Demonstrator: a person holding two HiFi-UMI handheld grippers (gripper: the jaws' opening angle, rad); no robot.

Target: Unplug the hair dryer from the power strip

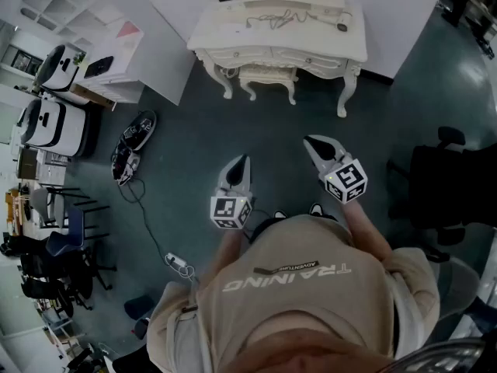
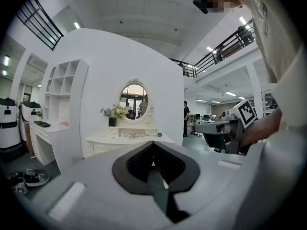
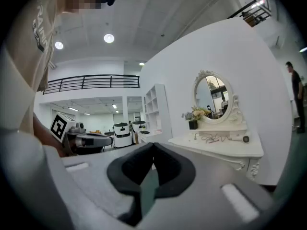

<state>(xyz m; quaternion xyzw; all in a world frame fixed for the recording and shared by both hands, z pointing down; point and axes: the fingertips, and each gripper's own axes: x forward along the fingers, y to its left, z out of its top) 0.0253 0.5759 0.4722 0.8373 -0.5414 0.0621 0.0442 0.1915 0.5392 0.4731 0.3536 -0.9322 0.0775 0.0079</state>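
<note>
left gripper [image 1: 241, 162] and right gripper [image 1: 314, 141], fingers clenched on nothing, hair dryer [image 1: 342, 24] way off on white worktop [image 1: 225, 37], stool [image 1: 268, 74] at its front

Ahead of me the hair dryer [image 1: 342, 23] lies on its side on the right part of the white dressing table [image 1: 311, 43], its dark round end toward the table's right edge. Its cord [image 1: 273, 18] sprawls in loose tangles across the middle of the top. A small white power strip [image 1: 177, 263] lies on the dark floor [image 1: 194, 130] at my left, well apart from the dryer.
</note>
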